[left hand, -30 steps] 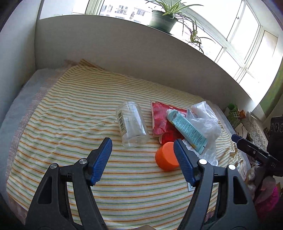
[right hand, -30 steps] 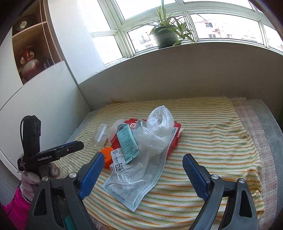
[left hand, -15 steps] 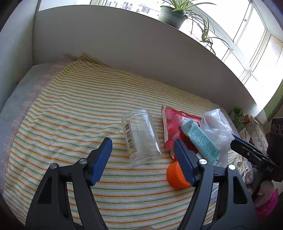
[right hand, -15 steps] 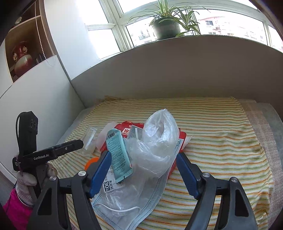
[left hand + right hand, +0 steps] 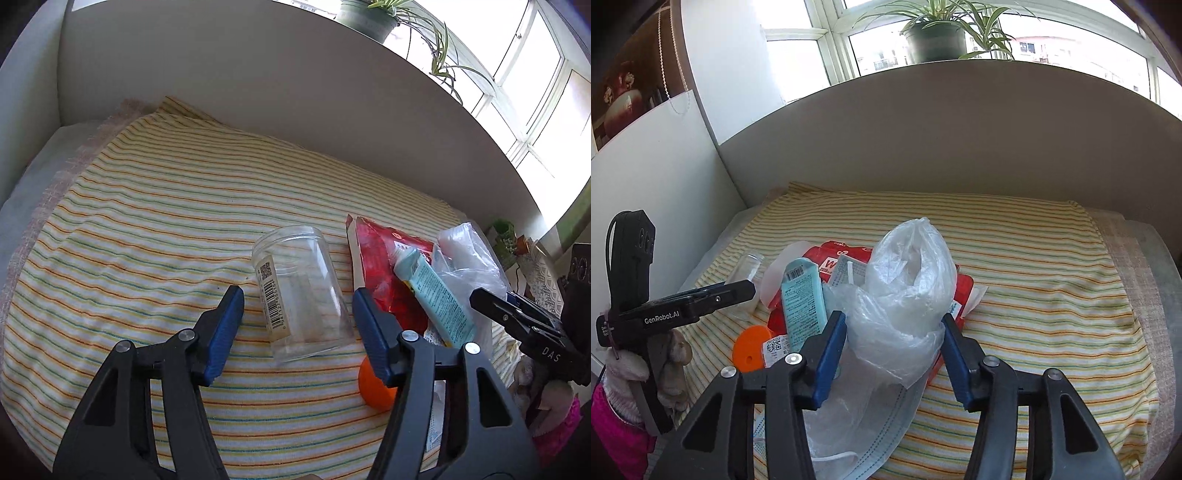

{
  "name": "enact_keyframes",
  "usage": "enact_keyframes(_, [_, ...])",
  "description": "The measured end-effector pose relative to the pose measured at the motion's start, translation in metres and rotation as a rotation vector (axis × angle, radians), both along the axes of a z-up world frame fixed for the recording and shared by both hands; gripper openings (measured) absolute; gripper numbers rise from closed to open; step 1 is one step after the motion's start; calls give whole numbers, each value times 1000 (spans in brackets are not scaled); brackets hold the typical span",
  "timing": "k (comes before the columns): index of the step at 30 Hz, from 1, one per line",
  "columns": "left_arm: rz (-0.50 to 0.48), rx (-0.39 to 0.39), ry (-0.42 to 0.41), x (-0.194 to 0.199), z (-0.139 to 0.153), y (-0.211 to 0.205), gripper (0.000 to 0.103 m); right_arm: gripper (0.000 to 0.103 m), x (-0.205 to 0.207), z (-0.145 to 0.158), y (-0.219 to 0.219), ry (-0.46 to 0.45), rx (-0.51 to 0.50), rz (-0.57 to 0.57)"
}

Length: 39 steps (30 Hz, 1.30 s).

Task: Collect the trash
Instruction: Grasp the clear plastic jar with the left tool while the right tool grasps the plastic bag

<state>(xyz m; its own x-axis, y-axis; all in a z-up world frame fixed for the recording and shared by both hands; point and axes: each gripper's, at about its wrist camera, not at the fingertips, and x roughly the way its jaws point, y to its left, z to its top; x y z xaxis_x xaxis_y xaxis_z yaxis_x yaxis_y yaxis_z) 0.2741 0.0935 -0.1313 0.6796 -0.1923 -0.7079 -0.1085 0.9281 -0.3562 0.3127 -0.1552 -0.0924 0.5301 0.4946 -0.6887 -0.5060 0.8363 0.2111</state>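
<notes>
My left gripper (image 5: 297, 301) is spread wide, its blue pads either side of the clear plastic jar (image 5: 301, 291) without touching it. The jar lies on its side on the striped cloth (image 5: 155, 229), long axis running near to far and leaning a little left at the far end. One round end points away from me toward the wall; I cannot tell which end is the mouth. Its barcode label faces up on the left side. Just right of the jar lies the red packet (image 5: 384, 273), flat, with the pale blue tube (image 5: 434, 295) lying across it, long axis slanting from far-left to near-right. The orange lid (image 5: 375, 389) sits near me, partly hidden behind my right pad.

My right gripper (image 5: 894, 328) is also wide, its pads flanking the crumpled clear plastic bag (image 5: 908, 280), which bulges upward with its peak pointing away from me; I cannot tell whether the pads touch it. The bag rests on the red packet and on a face mask (image 5: 882, 435) spread flat at the near edge of the cloth. A potted plant (image 5: 936, 37) stands on the far sill.
</notes>
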Motion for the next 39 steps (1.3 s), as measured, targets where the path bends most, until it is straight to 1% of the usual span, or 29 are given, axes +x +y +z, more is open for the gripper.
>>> enact_keyframes(2, [4, -7, 2, 1, -1, 1, 55, 47, 1, 1, -1, 1, 3, -3])
enact_keyframes(3, [8, -10, 3, 0, -1, 2, 53, 46, 1, 1, -1, 0, 4, -3])
enact_keyframes(5, [13, -7, 9, 1, -1, 2, 44, 43, 2, 2, -1, -3, 9, -3])
enact_keyframes(11, [9, 7, 2, -3, 1, 1, 44, 37, -5, 4, -6, -15, 22, -7])
enact_keyframes(16, [16, 2, -11, -10, 5, 4, 43, 35, -12, 10, -12, -32, 33, -19])
enact_keyframes(27, [33, -8, -49, -32, 18, 8, 43, 34, -24, 35, -31, -90, 65, -58])
enact_keyframes(33, [32, 4, -73, -47, 29, 9, 43, 34, -33, 48, -37, -126, 70, -75])
enact_keyframes(39, [28, 16, -96, -61, 42, 5, 43, 34, -37, 62, -42, -160, 101, -104])
